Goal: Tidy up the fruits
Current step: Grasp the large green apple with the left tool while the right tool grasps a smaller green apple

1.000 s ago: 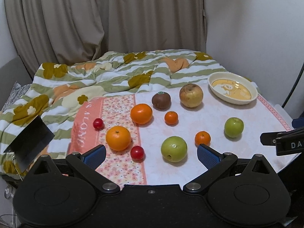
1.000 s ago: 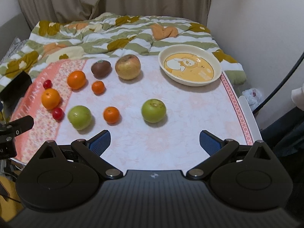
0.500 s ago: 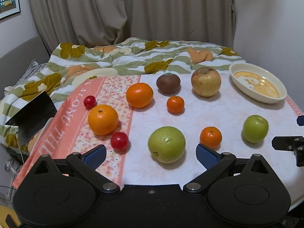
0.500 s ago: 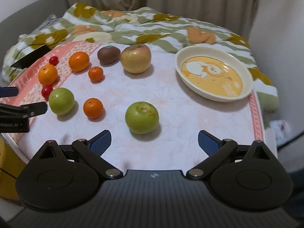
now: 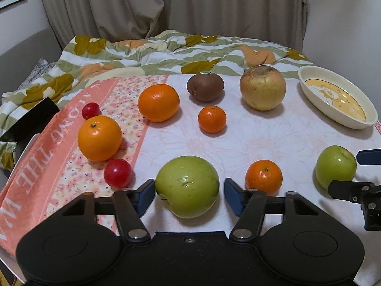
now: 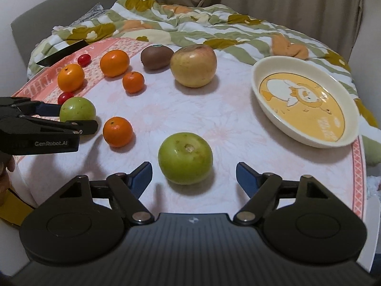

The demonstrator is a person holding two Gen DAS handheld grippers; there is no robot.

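Fruits lie spread on a round table. My left gripper is open, its fingers on either side of a large green apple, not closed on it. My right gripper is open, just short of a second green apple. Also on the table: two oranges, two mandarins, two red cherry tomatoes, a kiwi and a yellow-brown apple. An empty cream dish with a yellow cartoon sits at the right.
The tablecloth is white with a pink flowered band at the left. A rumpled green-striped blanket lies behind the table, with curtains beyond. A dark flat object sits at the left edge.
Both grippers have moved forward and down toward the table. The left one now straddles the large green apple; the right one has closed in on the other green apple.
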